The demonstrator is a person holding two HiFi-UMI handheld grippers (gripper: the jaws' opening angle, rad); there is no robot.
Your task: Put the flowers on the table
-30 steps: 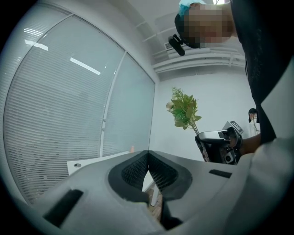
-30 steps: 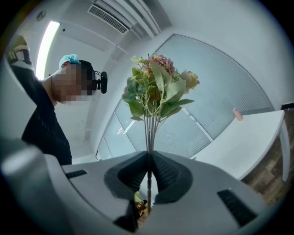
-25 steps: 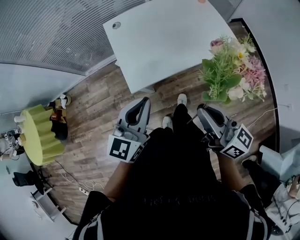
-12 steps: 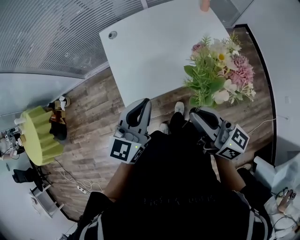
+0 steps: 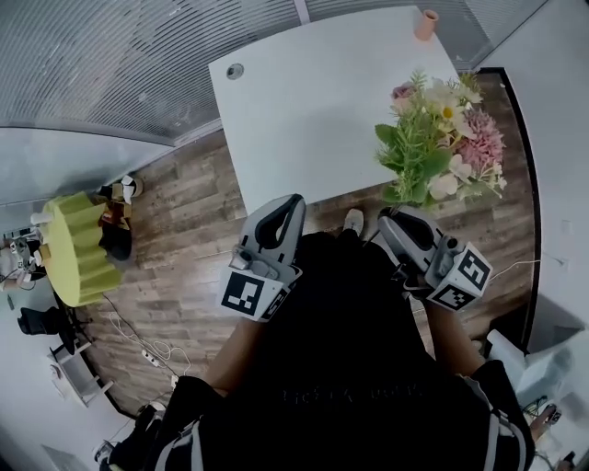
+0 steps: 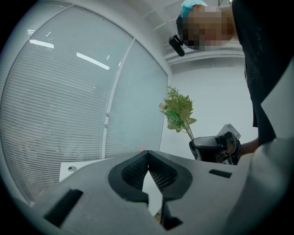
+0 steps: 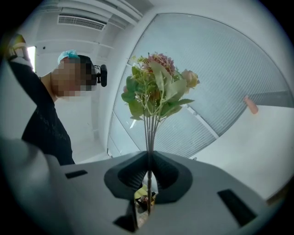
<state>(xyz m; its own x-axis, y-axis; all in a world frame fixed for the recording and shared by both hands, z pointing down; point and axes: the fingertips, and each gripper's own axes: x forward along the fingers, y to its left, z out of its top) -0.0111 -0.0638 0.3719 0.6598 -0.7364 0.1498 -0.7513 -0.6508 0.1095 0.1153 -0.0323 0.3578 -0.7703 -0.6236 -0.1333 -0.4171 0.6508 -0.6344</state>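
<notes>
A bunch of artificial flowers with pink, white and green heads stands upright in my right gripper, which is shut on the thin stems. In the right gripper view the flower heads rise above the closed jaws. The bunch hangs over the near right corner of the white table. My left gripper is shut with nothing in it, held near the table's front edge. In the left gripper view the flowers and the right gripper show to the right.
A small orange cup stands at the table's far right corner, and a round cable hole sits at its far left. Ribbed window blinds run behind the table. A yellow-green stool stands on the wood floor at left.
The flowers and my right gripper have come forward from over the floor to the table's right corner. The table sits closer and more squarely ahead. My left gripper stays shut.
</notes>
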